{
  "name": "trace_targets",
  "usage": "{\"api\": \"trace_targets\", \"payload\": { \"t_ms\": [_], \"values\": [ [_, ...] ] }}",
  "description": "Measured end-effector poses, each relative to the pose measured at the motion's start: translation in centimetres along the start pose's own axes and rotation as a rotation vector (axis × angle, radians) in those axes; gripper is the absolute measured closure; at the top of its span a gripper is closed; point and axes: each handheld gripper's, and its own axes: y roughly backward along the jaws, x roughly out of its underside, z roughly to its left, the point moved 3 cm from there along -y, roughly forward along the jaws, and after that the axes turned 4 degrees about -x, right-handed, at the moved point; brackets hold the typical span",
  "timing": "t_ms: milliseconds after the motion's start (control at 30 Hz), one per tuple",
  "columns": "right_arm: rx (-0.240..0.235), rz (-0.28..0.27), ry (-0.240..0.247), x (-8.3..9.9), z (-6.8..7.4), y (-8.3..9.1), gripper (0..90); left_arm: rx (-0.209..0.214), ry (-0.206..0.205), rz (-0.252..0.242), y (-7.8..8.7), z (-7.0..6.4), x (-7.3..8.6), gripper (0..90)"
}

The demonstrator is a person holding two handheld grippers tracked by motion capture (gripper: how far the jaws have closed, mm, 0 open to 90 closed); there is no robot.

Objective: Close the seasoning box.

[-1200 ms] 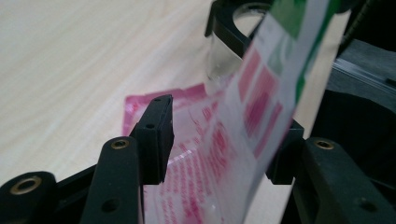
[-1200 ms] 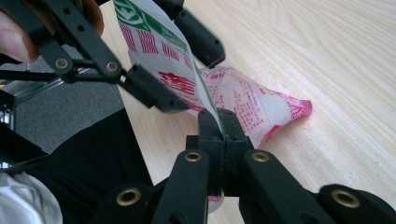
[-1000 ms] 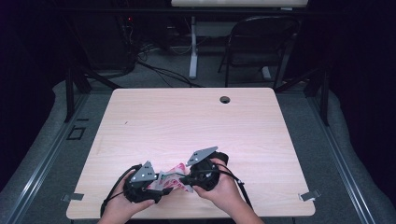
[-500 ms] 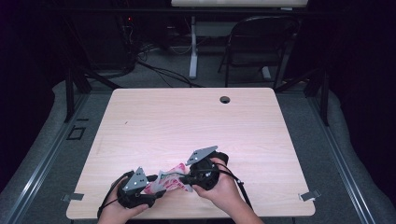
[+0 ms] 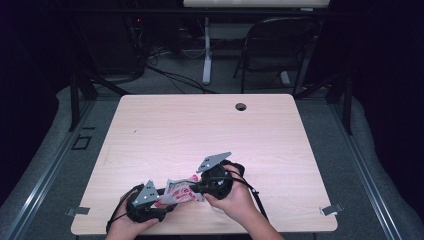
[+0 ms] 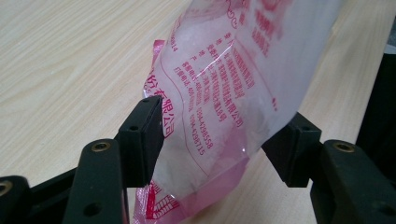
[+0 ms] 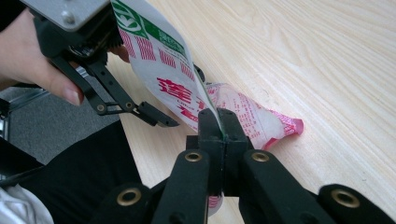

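Note:
A clear plastic bag (image 5: 181,192) with red print and white contents hangs between my two grippers near the table's front edge. My right gripper (image 5: 198,188) is shut on the bag's thin top edge (image 7: 212,112), its jaws pressed together (image 7: 219,125). My left gripper (image 5: 162,201) stands open, and the bag's puffy lower part (image 6: 233,84) sits in the wide gap between its jaws (image 6: 215,145). One of the left gripper's fingers (image 7: 156,117) pokes out under the bag in the right gripper view. A pink sealed corner (image 7: 292,127) of the bag rests on the wood.
The light wooden table (image 5: 200,130) has a round cable hole (image 5: 241,106) at its far side. A folding chair (image 5: 280,45) and cables stand on the floor behind it. The table's front edge lies just below both hands.
My left gripper has slid slightly left and toward the front edge. The bag now stretches a bit more between the grippers. The right gripper has barely moved.

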Motion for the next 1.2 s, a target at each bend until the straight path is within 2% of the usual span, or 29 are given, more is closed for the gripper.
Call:
{"api": "trace_targets", "payload": {
  "t_ms": [133, 200, 400, 467, 600, 667, 867, 1200],
  "values": [
    [-0.009, -0.003, -0.007, -0.2, -0.2, 0.0, 90.0, -0.015, 0.017, -0.009, -0.3, 0.4, 0.4, 41.0],
    [-0.011, -0.007, -0.013, -0.2, -0.3, 0.0, 90.0, -0.004, 0.020, -0.010, -0.4, 0.6, 0.7, 40.3],
    [-0.016, -0.014, -0.029, -0.4, -0.6, 0.1, 90.0, -0.010, 0.017, -0.030, -0.9, 0.7, 1.2, 37.1],
    [-0.018, -0.023, -0.042, -0.5, -0.6, 0.1, 90.0, -0.012, 0.024, -0.006, -1.2, 0.7, 1.5, 36.6],
    [-0.023, -0.011, -0.036, -0.5, -0.8, 0.1, 90.0, -0.019, 0.029, 0.018, -2.0, 1.0, 1.9, 36.6],
    [-0.024, -0.014, -0.039, -0.6, -0.8, 0.1, 90.0, -0.021, 0.038, 0.016, -2.2, 1.0, 1.9, 36.8],
    [-0.024, -0.025, -0.045, -0.6, -0.7, 0.0, 90.0, -0.041, 0.029, 0.014, -2.6, 0.9, 2.1, 39.9],
    [-0.022, -0.022, -0.040, -0.6, -0.7, 0.1, 90.0, -0.036, 0.046, 0.029, -3.2, 1.0, 2.3, 42.0]
  ]
}}
